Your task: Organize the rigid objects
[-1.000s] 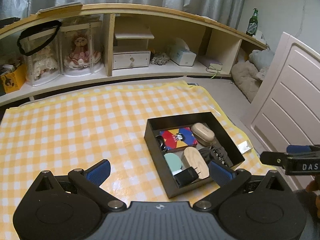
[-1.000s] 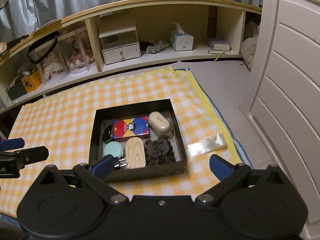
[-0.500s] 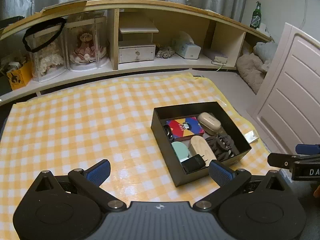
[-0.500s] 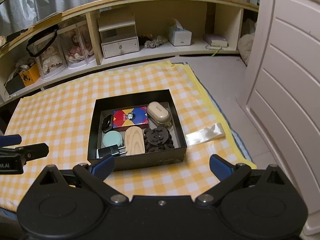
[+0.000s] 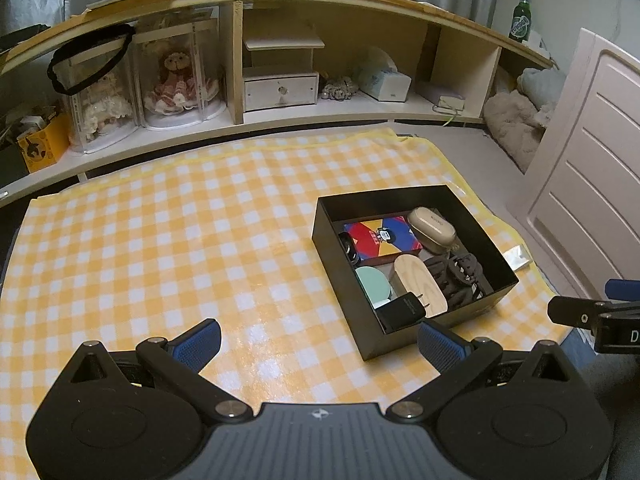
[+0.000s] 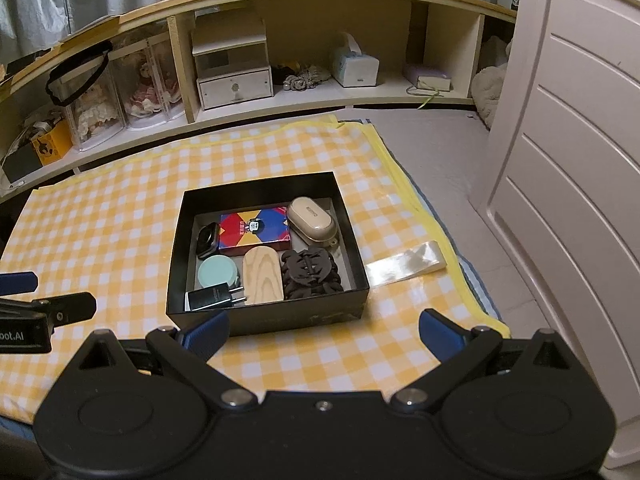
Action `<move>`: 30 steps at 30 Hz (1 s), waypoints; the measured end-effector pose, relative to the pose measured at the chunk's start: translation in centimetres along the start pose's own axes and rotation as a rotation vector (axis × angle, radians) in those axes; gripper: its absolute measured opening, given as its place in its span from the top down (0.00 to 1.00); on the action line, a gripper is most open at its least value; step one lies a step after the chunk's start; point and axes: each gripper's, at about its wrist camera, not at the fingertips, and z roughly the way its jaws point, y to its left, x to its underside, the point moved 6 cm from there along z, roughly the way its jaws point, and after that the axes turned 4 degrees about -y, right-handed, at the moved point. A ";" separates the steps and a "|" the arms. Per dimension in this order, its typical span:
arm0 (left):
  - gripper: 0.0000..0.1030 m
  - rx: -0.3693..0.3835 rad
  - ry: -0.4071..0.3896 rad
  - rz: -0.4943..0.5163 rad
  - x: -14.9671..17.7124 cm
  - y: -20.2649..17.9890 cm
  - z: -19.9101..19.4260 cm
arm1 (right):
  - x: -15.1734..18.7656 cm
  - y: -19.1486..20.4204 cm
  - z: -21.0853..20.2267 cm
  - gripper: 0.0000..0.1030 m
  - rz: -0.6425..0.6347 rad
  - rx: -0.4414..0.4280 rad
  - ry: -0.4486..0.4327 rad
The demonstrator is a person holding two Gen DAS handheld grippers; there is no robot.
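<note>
your left gripper (image 5: 318, 342) and right gripper (image 6: 324, 330) both hold their jaws apart, gripping nothing. ahead, the matte black square cardboard box (image 6: 264, 316) holds a smooth oval wooden block (image 6: 262, 276), a round mint tin (image 6: 217, 273) and a glossy beige case (image 6: 312, 220). it rests on the yellow checked cloth (image 6: 100, 224), before curved wooden shelving (image 6: 300, 8).

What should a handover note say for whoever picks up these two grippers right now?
Left gripper: open, empty, above the checked cloth.
Right gripper: open, empty, in front of the black box.
In the box: card pack, beige case, watch, mint round tin, wooden oval, hair claws, black charger.
Done: these are boxed.
Left: only a clear wrapper lies outside.
</note>
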 end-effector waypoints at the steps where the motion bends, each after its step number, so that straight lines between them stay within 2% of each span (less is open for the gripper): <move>1: 0.00 -0.001 0.001 0.001 0.0 0.0 0.0 | 0.0 0.0 0.0 0.01 0.000 0.000 0.000; 30: 0.00 -0.022 0.004 -0.001 0.0 0.1 0.1 | 0.1 0.0 0.0 0.01 0.005 -0.001 0.002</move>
